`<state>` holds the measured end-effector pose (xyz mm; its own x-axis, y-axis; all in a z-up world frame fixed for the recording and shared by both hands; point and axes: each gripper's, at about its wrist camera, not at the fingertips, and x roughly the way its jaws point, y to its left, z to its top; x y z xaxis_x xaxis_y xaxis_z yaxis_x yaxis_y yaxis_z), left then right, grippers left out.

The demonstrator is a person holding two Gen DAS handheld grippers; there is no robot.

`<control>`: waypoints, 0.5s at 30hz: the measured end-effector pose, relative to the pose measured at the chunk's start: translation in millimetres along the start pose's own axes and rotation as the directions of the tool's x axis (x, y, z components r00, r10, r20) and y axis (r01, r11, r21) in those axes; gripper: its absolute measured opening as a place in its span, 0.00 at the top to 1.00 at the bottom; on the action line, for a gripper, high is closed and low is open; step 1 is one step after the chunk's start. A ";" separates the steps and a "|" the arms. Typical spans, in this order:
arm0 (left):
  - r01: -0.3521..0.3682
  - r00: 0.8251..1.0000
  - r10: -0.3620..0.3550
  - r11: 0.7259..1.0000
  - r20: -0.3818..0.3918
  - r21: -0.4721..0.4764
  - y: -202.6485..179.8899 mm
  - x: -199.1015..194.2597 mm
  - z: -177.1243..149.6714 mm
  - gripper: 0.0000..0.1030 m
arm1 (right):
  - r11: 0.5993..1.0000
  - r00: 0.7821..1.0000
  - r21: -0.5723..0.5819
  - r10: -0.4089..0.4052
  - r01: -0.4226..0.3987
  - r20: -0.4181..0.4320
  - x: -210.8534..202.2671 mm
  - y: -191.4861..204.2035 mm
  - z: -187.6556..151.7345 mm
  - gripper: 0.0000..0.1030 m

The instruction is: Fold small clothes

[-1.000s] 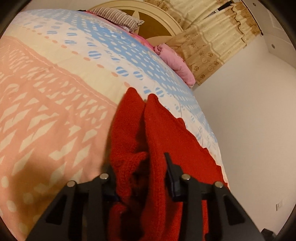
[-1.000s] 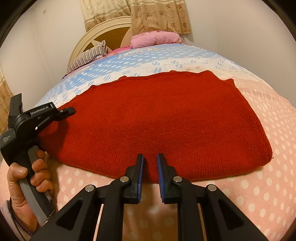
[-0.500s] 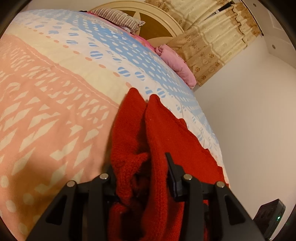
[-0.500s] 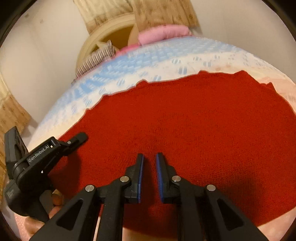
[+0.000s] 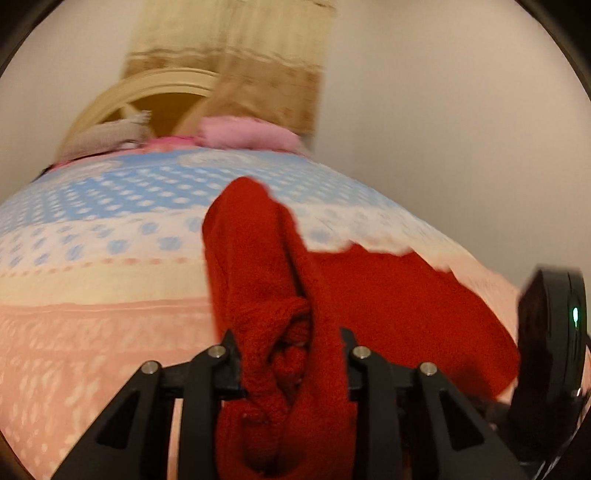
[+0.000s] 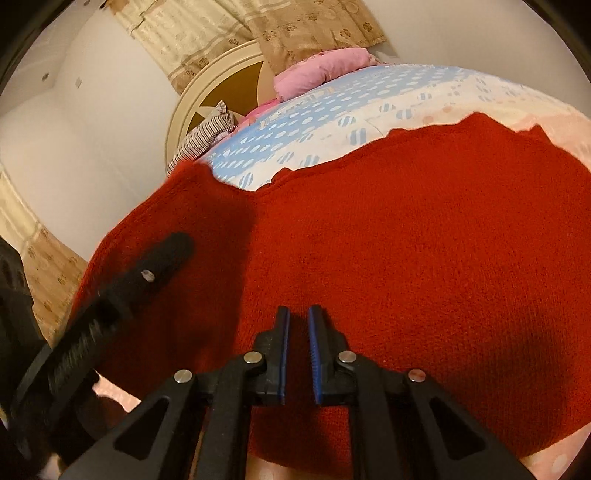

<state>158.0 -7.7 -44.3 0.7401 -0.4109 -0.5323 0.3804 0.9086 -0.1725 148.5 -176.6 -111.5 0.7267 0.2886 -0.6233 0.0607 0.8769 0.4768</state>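
A red knitted sweater (image 6: pixel 406 236) lies spread on the bed. My left gripper (image 5: pixel 291 354) is shut on a bunched edge of the red sweater (image 5: pixel 258 266) and holds it lifted off the bed; the folds hide the fingertips. In the right wrist view the left gripper (image 6: pixel 162 258) lies over the sweater's left part. My right gripper (image 6: pixel 298 325) hovers low over the sweater's near middle, its blue-padded jaws almost together with a narrow gap and nothing between them. The right gripper's body (image 5: pixel 554 332) shows at the right edge of the left wrist view.
The bed has a bedspread (image 5: pixel 92 258) in pink, cream and blue dotted bands. A pink pillow (image 6: pixel 321 70) and a striped pillow (image 6: pixel 207 129) lie at the cream headboard (image 6: pixel 221 81). Curtains (image 6: pixel 258 29) and white walls stand behind.
The left gripper has swung round with the sweater edge, lifting it over the garment; its view now faces the headboard. The right gripper has moved forward over the sweater, jaws unchanged.
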 end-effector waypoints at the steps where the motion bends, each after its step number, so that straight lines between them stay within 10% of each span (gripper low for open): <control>1: 0.016 1.000 -0.016 1.000 -0.020 0.005 -0.1 4.5 -0.4 0.70 | 1.000 1.000 0.006 0.006 -0.006 0.000 -1.7 -1.3 -0.5 0.93; 15: 0.084 0.992 -0.088 0.996 -0.096 -0.043 1.2 23.9 -4.7 0.70 | 0.994 0.997 0.076 0.081 -0.082 0.005 -18.0 -13.7 12.4 0.92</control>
<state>173.6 -16.1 -61.2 0.6472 -0.4803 -0.5920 0.4170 0.8731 -0.2524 143.0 -198.5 -99.1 0.7330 0.3569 -0.5791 0.0529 0.8188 0.5716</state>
